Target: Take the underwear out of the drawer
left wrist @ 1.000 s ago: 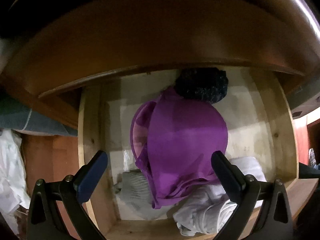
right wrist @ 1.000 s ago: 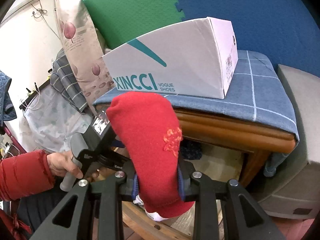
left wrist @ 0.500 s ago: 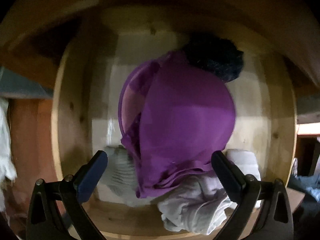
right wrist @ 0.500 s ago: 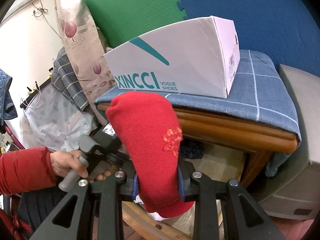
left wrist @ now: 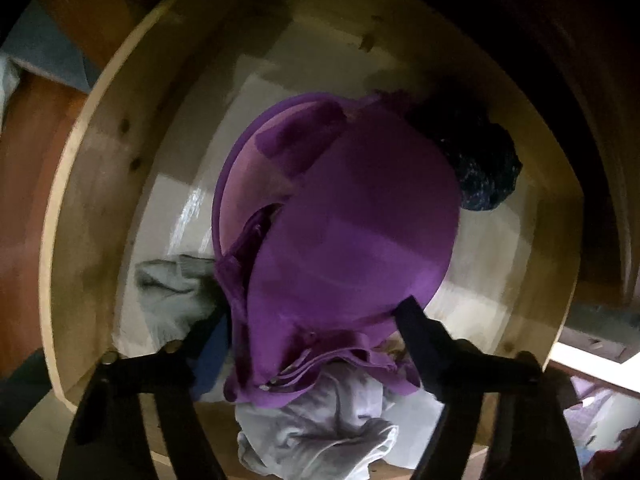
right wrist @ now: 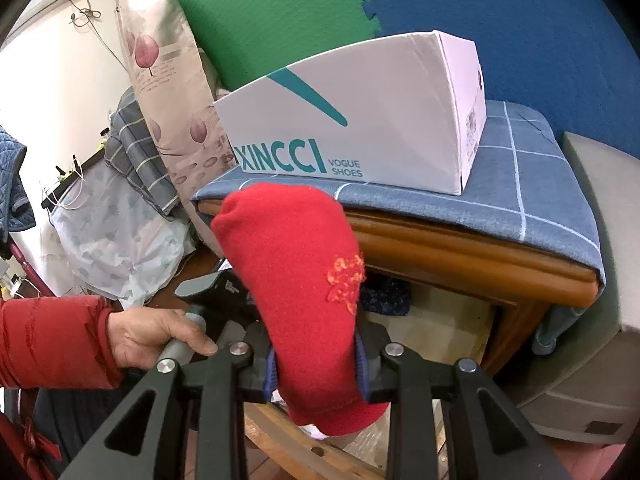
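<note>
Left gripper (left wrist: 316, 320) down in drawer (left wrist: 80, 208), jaws just closing around purple underwear (left wrist: 352, 232), not yet clamped. Right gripper (right wrist: 316, 368) clamped on red sock (right wrist: 296, 280).

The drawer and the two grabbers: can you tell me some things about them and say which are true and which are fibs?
1. The right gripper is squeezing a red sock. True.
2. The purple underwear is already out of the drawer. False: it lies inside the drawer, with the left gripper down around its near edge, the jaws just closing.
3. A dark bundle sits against the far side of the purple underwear. True.
4. The shoe box sits inside the drawer. False: it stands on the blue checked cloth on top of the cabinet.
5. Pale crumpled clothes lie at the drawer's near end. True.
</note>
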### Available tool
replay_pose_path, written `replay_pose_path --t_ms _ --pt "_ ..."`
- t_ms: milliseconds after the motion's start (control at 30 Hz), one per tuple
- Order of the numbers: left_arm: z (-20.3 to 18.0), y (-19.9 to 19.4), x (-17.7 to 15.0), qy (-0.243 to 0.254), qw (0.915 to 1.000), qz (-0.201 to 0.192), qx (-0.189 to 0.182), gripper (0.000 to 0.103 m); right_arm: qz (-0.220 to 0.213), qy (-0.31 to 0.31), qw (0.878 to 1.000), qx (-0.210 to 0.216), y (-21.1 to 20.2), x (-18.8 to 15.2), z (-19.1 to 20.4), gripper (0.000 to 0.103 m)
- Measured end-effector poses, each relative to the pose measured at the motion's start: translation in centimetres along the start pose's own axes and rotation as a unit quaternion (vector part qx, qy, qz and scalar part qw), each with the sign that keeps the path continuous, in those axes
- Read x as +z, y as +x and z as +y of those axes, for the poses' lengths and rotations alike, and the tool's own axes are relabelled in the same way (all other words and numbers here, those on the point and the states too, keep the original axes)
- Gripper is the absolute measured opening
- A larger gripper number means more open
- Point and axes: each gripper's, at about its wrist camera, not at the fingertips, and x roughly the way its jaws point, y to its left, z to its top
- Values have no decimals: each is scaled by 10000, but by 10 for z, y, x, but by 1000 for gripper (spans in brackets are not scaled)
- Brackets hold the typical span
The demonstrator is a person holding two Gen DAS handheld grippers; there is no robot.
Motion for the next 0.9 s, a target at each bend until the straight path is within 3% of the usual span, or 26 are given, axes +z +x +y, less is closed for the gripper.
replay_pose_path --t_ms 267,300,500,700,800,900 --pt "-6 -12 -15 296 9993 -224 -40 33 31 6 10000 -76 0 -2 1 29" --pt "-4 -14 -16 339 9991 -256 30 23 28 15 10000 -82 0 -1 1 29" --pt "8 -31 -33 511 9976 -442 -153 15 65 46 9999 -153 2 -1 0 29" --pt "15 -39 -37 580 9967 -482 -283 13 123 25 9997 -197 6 -3 1 29" --pt "23 -41 -33 619 9961 -553 -311 15 139 16 9997 -192 7 -3 2 29" --pt "27 -39 -28 339 9966 -662 -356 27 164 6 9997 -176 9 -3 1 29"
